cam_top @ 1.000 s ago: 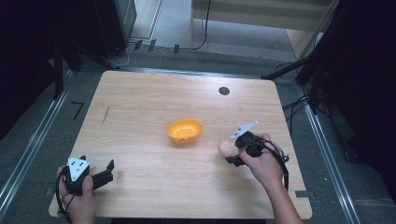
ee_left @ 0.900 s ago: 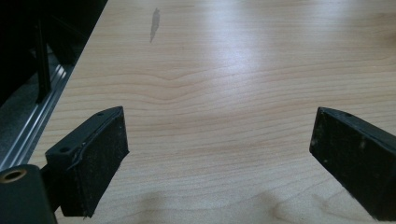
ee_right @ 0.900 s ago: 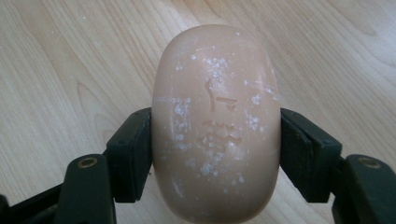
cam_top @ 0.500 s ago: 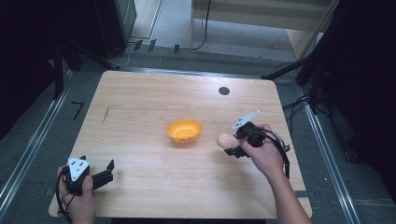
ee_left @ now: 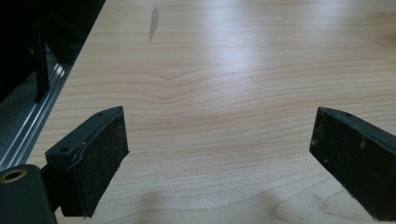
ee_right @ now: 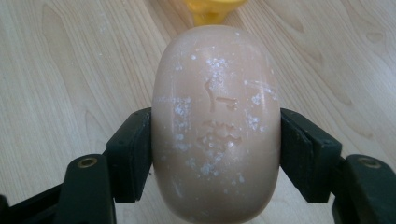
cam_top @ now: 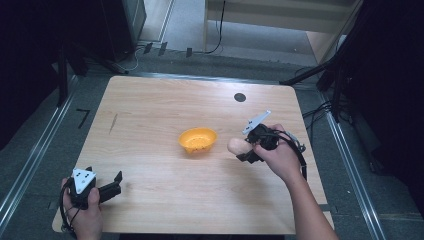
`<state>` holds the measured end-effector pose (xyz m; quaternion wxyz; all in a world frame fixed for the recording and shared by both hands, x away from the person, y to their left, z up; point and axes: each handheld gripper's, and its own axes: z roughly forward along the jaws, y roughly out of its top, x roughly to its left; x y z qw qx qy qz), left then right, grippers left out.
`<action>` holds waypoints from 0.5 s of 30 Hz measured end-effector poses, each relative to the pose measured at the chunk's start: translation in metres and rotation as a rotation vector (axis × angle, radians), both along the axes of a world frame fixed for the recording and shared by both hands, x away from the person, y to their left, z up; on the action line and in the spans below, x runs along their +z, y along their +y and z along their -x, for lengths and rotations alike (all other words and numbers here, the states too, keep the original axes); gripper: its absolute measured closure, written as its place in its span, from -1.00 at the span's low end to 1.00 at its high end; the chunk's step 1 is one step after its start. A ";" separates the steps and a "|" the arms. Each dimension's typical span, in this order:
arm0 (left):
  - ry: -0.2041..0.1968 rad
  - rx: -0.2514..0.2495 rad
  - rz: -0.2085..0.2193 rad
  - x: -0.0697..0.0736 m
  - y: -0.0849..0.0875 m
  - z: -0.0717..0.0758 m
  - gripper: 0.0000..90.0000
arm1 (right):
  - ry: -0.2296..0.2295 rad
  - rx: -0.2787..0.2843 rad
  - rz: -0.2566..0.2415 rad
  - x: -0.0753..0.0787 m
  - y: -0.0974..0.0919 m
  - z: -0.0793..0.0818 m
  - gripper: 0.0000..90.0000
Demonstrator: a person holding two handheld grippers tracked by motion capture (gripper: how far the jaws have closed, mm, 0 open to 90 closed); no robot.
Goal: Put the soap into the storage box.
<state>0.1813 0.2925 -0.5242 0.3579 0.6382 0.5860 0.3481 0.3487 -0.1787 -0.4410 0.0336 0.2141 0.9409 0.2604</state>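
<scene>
Right gripper (ee_right: 215,140) clamping pale soap bar (ee_right: 215,121), embossed marks unreadable. Orange bowl (cam_top: 198,140) sitting just beyond. Left gripper (ee_left: 219,154) gaping wide over bare table (cam_top: 150,110).

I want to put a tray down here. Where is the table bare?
The table is bare across its far-left stretch and along the near edge between both hands. Busiest: the middle right, where the orange bowl sits beside the right hand-held gripper holding the soap bar.

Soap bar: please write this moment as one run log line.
right gripper: shut on soap bar | soap bar: off table, beside orange bowl | left gripper: open, idle
</scene>
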 end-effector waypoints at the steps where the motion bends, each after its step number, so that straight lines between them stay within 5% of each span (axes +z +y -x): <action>1: -0.002 0.001 -0.001 0.000 0.000 0.000 -0.90 | -0.007 0.017 -0.004 0.001 0.002 -0.001 -0.26; 15: -0.002 0.002 0.001 0.000 0.000 0.000 -0.90 | -0.039 0.158 0.019 0.011 0.027 -0.018 -0.26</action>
